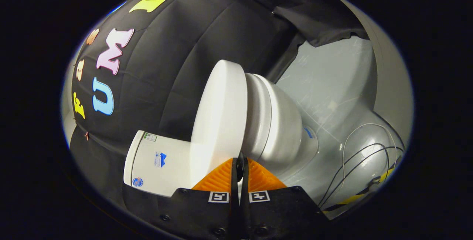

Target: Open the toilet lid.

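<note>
Gripper view is showing us our gripper (240, 166) with its two ribbed orange fingers (218, 179) pressing together, clenched with nothing between them. Just ahead of the fingertips we are seeing the toilet lid (221, 118), a smooth, glossy white oval, lying closed against the rounded bowl (281, 129). Beside it the boxy white tank (159, 166) is carrying small stickers too small to read. Beyond the bowl, thin cables (366, 158) are looping over the scratched pale grey floor (332, 84), their ends hard to make out. Black cloth (177, 70) is hanging behind everything.
</note>
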A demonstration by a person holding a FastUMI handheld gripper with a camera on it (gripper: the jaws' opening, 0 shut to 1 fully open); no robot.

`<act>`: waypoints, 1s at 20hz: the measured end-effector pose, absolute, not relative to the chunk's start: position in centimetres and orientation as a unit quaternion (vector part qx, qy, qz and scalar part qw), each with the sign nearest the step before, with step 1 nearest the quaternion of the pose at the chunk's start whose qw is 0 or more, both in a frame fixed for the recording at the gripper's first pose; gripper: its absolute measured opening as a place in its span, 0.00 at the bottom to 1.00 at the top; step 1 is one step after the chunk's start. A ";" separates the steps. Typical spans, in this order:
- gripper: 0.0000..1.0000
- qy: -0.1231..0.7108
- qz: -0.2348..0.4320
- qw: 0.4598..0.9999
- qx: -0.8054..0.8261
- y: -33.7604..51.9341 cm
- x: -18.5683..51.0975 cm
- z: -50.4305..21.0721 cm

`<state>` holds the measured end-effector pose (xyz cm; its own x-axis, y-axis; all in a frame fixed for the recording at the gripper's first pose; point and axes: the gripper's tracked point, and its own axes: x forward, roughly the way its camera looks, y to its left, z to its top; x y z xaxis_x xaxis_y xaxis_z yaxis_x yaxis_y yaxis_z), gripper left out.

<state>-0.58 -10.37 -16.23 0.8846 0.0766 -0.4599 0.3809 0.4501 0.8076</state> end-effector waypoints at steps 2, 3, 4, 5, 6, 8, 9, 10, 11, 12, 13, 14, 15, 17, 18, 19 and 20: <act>0.05 0.220 -0.095 0.832 0.500 -10.2 -0.5 -15.1; 0.05 0.219 -0.097 0.837 0.491 -10.1 -0.5 -14.7; 0.05 0.219 -0.097 0.842 0.484 -10.0 -0.4 -14.1; 0.05 0.217 -0.097 0.845 0.479 -9.9 -0.5 -13.5; 0.05 0.218 -0.096 0.847 0.474 -9.6 -0.4 -12.9; 0.05 0.218 -0.097 0.852 0.466 -9.4 -0.4 -12.0; 0.05 0.215 -0.097 0.854 0.465 -9.3 -0.4 -11.5; 0.05 0.212 -0.095 0.855 0.463 -9.1 -0.3 -10.9; 0.05 0.209 -0.094 0.856 0.464 -8.9 -0.2 -10.3; 0.05 0.209 -0.092 0.857 0.462 -8.7 -0.2 -9.8; 0.05 0.209 -0.093 0.859 0.458 -8.4 -0.1 -9.4; 0.05 0.211 -0.093 0.862 0.452 -8.3 0.0 -9.1; 0.05 0.209 -0.094 0.865 0.447 -8.0 0.0 -8.6; 0.05 0.205 -0.093 0.871 0.437 -7.6 0.1 -7.4; 0.05 0.202 -0.096 0.874 0.432 -7.4 0.3 -6.8; 0.05 0.203 -0.097 0.877 0.425 -7.2 0.4 -6.3; 0.05 0.201 -0.098 0.881 0.417 -6.8 0.5 -5.7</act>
